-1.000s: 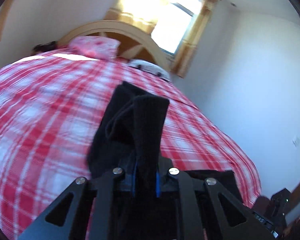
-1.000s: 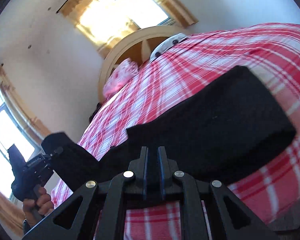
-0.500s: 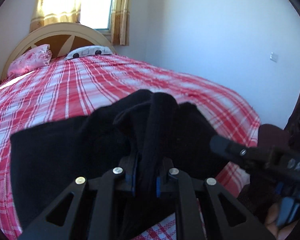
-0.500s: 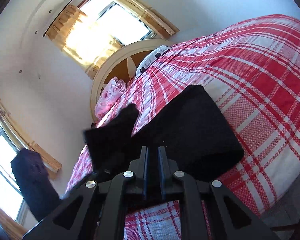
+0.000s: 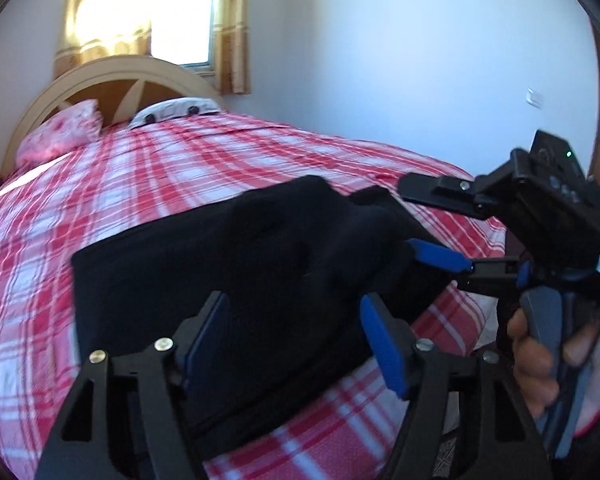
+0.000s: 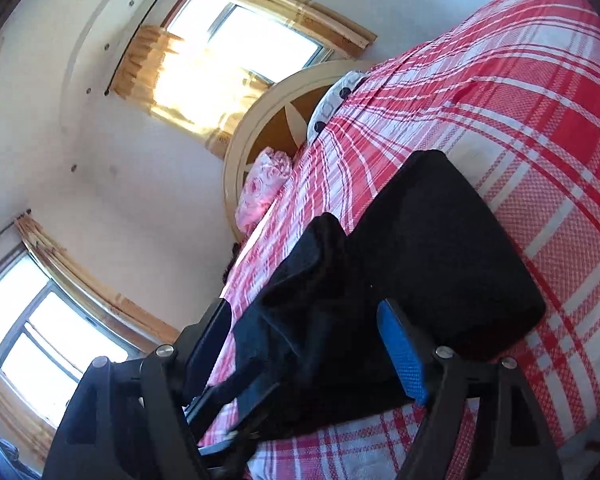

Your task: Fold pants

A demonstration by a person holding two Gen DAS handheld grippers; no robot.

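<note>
Black pants (image 5: 236, 280) lie folded on the red plaid bedspread (image 5: 120, 184) near the foot edge of the bed, with one raised fold of cloth (image 6: 316, 256) standing above the flat layer. Left gripper (image 5: 296, 340): jaws spread wide, blue pads (image 5: 384, 344) on either side of the near edge of the pants, nothing clamped. Right gripper (image 6: 312, 352): jaws likewise apart, straddling the cloth; in the left view it reaches in from the right, one pad (image 5: 436, 256) at the pants' corner. Risks, as judged: the raised fold, now unheld, may slump or spring open and spoil the stack; either pad may snag the cloth and drag a layer askew as the grippers draw off; the bundle sits close to the mattress edge, so a tug toward the person could pull it over. No containers are visible; pillows (image 5: 60, 136) rest at the headboard (image 5: 112, 76), well apart from the pants.
</note>
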